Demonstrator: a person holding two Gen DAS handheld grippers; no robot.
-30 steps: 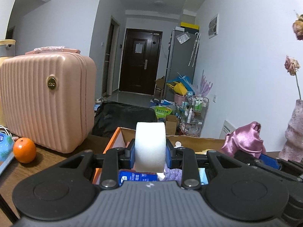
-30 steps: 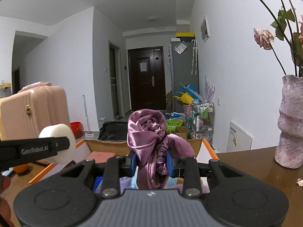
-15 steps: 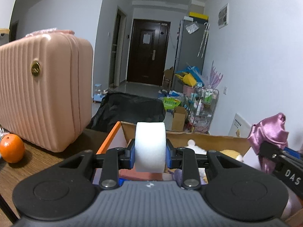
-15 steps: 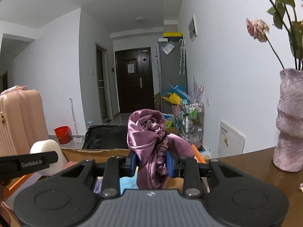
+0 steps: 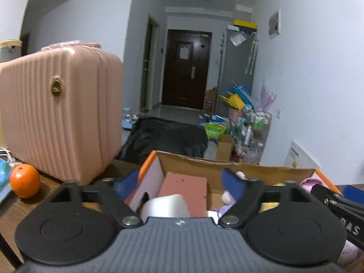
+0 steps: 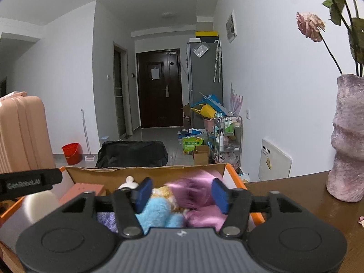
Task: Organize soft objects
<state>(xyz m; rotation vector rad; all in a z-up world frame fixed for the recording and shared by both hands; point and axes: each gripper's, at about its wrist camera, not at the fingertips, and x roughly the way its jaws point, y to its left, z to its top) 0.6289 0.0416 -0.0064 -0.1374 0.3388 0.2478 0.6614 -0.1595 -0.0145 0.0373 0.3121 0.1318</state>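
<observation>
Both hand-held grippers have just been opening over the cardboard box, so this is the release step. The left hand-held gripper stands wide apart, holding nothing; the one white foam roll lies below and between its fingers, inside the box beside a pink block. The right hand-held gripper is also parted and empty; the one purple satin cloth, blurred, sits loose between and under its fingers, next to a blue plush. Next, I judge, both should lift clear and seek remaining soft things. Left of the left hand-held gripper, one orange and one pink suitcase stand on the tabletop.
</observation>
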